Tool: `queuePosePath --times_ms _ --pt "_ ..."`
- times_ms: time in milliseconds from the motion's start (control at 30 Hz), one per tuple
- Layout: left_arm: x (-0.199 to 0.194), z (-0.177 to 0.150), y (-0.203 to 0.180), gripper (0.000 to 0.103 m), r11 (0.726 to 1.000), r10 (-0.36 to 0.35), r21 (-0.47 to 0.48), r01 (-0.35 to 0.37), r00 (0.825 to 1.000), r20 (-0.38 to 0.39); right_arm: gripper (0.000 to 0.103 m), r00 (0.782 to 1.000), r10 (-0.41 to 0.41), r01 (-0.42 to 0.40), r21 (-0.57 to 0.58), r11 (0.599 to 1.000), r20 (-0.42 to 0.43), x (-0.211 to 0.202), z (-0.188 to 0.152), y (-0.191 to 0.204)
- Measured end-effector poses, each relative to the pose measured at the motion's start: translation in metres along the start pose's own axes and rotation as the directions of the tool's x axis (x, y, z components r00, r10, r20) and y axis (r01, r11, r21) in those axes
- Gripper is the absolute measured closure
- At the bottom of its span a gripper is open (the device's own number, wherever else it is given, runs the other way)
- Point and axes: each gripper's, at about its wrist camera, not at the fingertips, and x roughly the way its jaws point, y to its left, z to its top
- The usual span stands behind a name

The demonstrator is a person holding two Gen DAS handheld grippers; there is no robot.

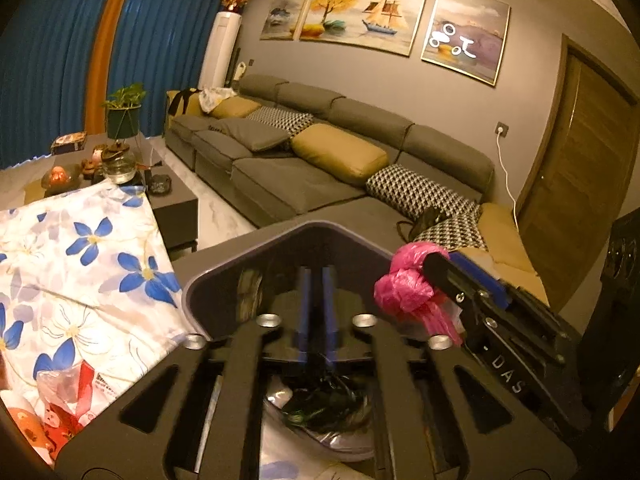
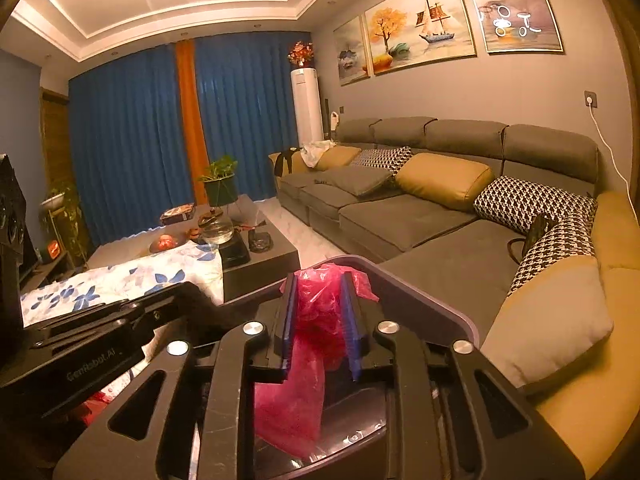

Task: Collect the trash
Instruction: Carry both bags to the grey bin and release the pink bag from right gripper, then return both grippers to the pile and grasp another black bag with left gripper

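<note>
A grey trash bin [image 1: 224,256] stands in front of me, its rim also in the right wrist view [image 2: 432,292]. My right gripper [image 2: 318,292] is shut on a crumpled pink plastic bag [image 2: 316,320] and holds it over the bin's right rim. The bag [image 1: 404,288] and right gripper [image 1: 432,260] also show in the left wrist view. My left gripper [image 1: 316,276] hangs over the bin's opening, its blue fingers [image 1: 305,300] nearly together with nothing visible between them. Dark and silvery wrappers [image 1: 324,412] lie below it.
A table with a blue-flowered cloth [image 1: 80,264] is at the left, with red packaging [image 1: 80,396] at its near edge. A dark coffee table [image 2: 264,256] holds a glass pot and a plant. A grey sofa [image 2: 400,216] with cushions runs along the right.
</note>
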Motion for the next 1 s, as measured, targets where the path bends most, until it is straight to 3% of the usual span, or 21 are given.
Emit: queuePosePath --times_ms 33,200,300,400,433,633,767,1000 --pt "-0.002 0.000 0.002 0.075 1.000 0.019 -0.003 -0.019 1.000 0.003 0.065 1.000 -0.001 0.001 0.003 1.000 0.001 0.000 0.001 -0.001" --pt "-0.023 -0.003 0.015 0.042 0.995 0.093 -0.037 -0.091 0.995 0.042 0.061 1.000 -0.021 0.020 0.009 1.000 0.017 -0.005 0.006 -0.005" --pt "-0.047 -0.004 0.018 0.035 0.989 0.145 -0.043 -0.143 0.987 0.064 0.049 0.999 -0.030 0.030 0.003 1.000 0.042 -0.016 0.008 -0.001" --pt "-0.080 -0.009 0.019 0.023 0.976 0.214 -0.054 -0.209 0.971 0.110 0.042 0.998 -0.024 0.024 -0.001 1.000 0.062 -0.029 0.006 0.008" --pt "-0.095 -0.012 0.020 0.020 0.972 0.233 -0.066 -0.226 0.964 0.128 0.036 0.997 -0.022 0.022 -0.002 1.000 0.071 -0.035 0.005 0.012" --pt "-0.175 -0.037 0.027 0.013 0.919 0.392 -0.132 -0.372 0.899 0.196 0.026 0.993 0.028 -0.028 0.005 1.000 0.117 -0.073 -0.009 0.039" --pt "-0.217 -0.060 0.035 0.013 0.872 0.488 -0.154 -0.465 0.850 0.198 0.023 0.986 0.094 -0.092 -0.022 0.996 0.139 -0.102 -0.021 0.068" --pt "-0.283 -0.109 0.063 0.013 0.799 0.594 -0.238 -0.552 0.785 0.174 0.023 0.971 0.207 -0.203 -0.052 0.978 0.119 -0.137 -0.045 0.114"
